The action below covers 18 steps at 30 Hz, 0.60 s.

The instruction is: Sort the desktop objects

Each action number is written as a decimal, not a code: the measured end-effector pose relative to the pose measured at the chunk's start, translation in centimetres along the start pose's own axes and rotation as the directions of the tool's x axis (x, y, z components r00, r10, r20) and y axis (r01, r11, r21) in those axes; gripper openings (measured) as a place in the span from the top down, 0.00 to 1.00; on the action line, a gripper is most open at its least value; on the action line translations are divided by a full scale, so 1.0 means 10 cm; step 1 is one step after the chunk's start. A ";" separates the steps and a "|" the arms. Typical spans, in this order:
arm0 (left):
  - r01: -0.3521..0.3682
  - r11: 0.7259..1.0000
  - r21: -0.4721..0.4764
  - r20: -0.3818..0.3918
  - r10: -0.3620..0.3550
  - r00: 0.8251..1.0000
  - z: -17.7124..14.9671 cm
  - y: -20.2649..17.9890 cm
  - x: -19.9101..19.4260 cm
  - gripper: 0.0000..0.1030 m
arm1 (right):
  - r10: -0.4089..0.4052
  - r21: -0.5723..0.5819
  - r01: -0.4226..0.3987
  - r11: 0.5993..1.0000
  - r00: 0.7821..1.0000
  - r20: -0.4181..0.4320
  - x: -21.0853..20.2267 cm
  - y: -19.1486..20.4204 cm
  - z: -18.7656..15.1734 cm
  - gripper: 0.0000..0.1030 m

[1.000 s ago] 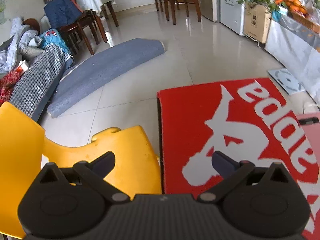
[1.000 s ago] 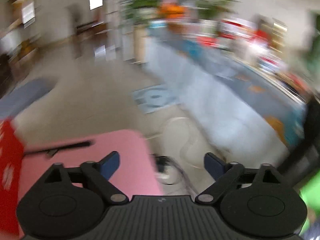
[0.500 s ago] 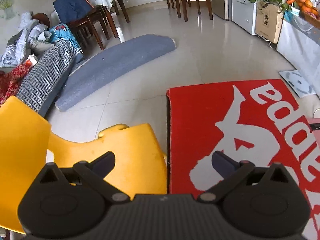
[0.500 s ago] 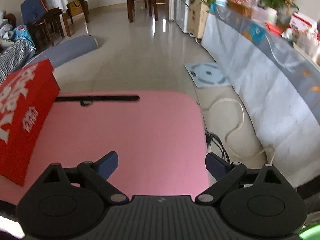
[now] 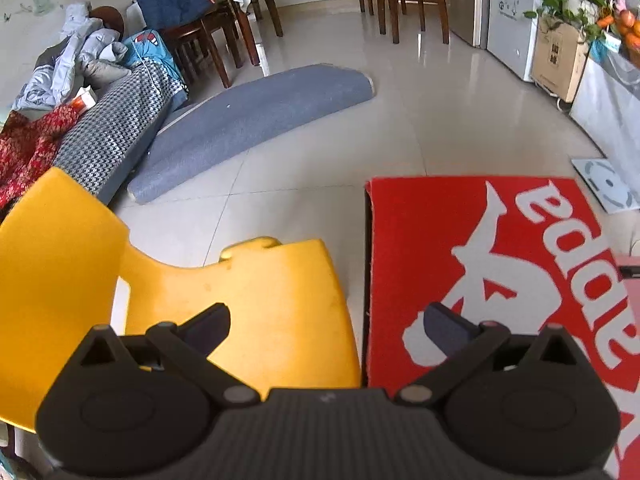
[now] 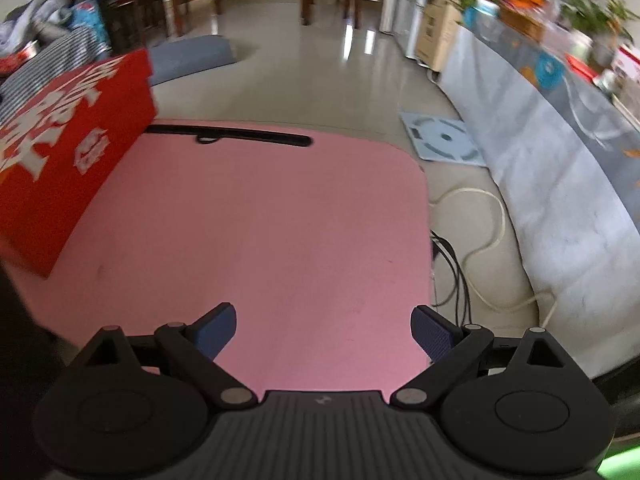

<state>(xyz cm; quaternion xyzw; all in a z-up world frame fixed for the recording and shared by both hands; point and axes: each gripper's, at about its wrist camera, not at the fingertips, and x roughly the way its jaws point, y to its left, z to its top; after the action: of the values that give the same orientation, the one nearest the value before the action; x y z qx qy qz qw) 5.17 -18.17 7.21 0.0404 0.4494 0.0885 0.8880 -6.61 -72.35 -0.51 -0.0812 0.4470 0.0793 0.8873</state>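
Closed red box (image 6: 68, 148) on pink table (image 6: 280, 220); both hand-held grippers, left (image 5: 326, 326) and right (image 6: 324, 332), spread apart, empty

The flat red cardboard box (image 5: 460, 248) carries large white lettering beside a white figure logo; seen upside down and cut off at the frame edge, the letters "appa" can be made out. White marks on the box's side (image 6: 86, 148) are too blurred to read.

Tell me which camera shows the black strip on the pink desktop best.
The right wrist view. There the whole black strip lies along the far edge of the pink desktop, beside the red box. The left wrist view catches only a small dark end at its right border.
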 end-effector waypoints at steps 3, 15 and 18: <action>-0.008 1.000 0.028 0.030 0.007 1.000 0.05 0.05 -0.06 0.00 | 0.013 -0.024 -0.013 1.000 1.000 -0.005 0.01 0.12 0.02 0.08; 0.023 0.999 0.044 0.028 -0.025 0.999 -0.14 0.23 0.05 0.00 | 0.038 -0.129 -0.039 0.991 0.999 -0.016 0.05 0.49 0.08 0.08; 0.014 0.999 0.046 0.014 -0.015 1.000 -0.25 0.30 0.13 0.00 | 0.034 -0.134 -0.038 0.990 0.999 -0.032 0.06 0.50 0.03 0.08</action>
<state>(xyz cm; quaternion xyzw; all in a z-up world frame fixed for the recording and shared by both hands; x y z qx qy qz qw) 3.54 -15.00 5.15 0.0580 0.4451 0.0713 0.8908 -7.07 -67.35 -1.15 -0.1337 0.4552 0.1242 0.8715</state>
